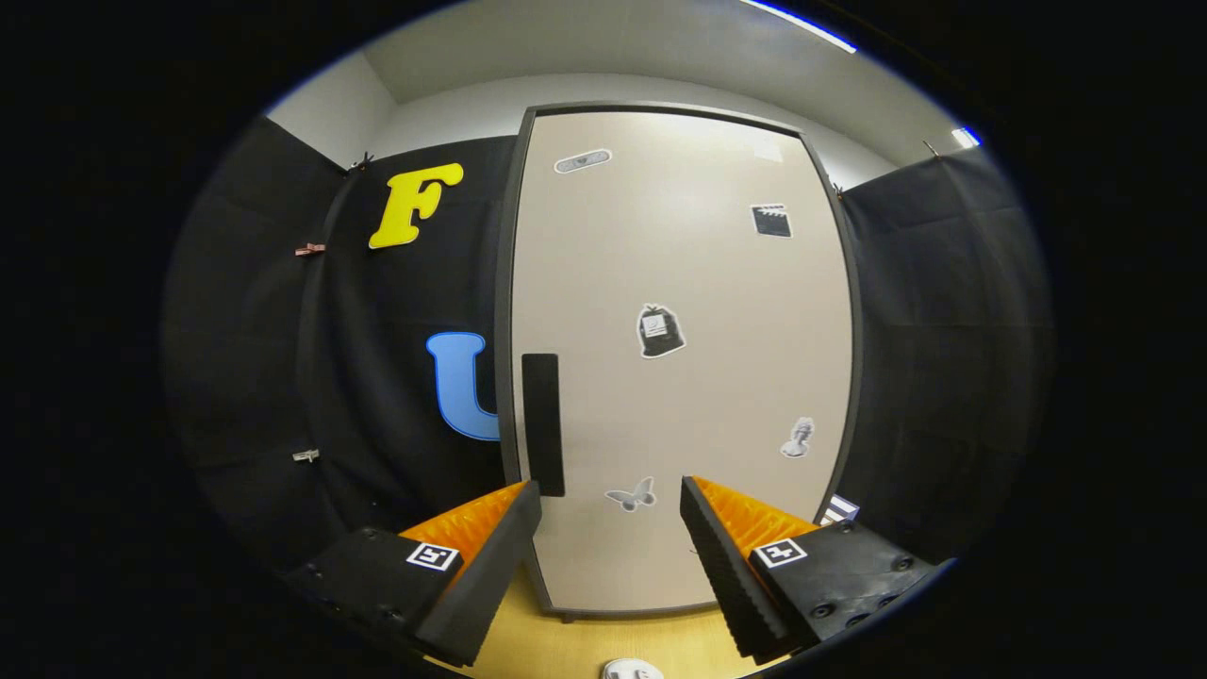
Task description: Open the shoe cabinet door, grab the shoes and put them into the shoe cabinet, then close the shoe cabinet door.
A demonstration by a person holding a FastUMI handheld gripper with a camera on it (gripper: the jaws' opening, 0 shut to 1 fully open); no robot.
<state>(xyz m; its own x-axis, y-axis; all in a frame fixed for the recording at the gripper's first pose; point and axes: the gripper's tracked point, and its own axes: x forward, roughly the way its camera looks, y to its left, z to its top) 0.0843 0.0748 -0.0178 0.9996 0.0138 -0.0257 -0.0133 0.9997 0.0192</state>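
The shoe cabinet (679, 283) stands straight ahead, a tall beige cupboard in a dark frame with its door shut. A black vertical handle (543, 424) sits on the door near its left edge, just above my left finger's tip. Several small stickers dot the door. My gripper (610, 495) is open, with nothing between its fingers, and points at the lower part of the door a short way off. A bit of a white shoe (632, 670) peeks in on the floor below and between the fingers.
The cabinet stands on a light wooden floor (603, 637). Black cloth booth walls (377, 377) hang on both sides of it, held by small clips. A striped thing (839, 510) shows at the cabinet's lower right corner.
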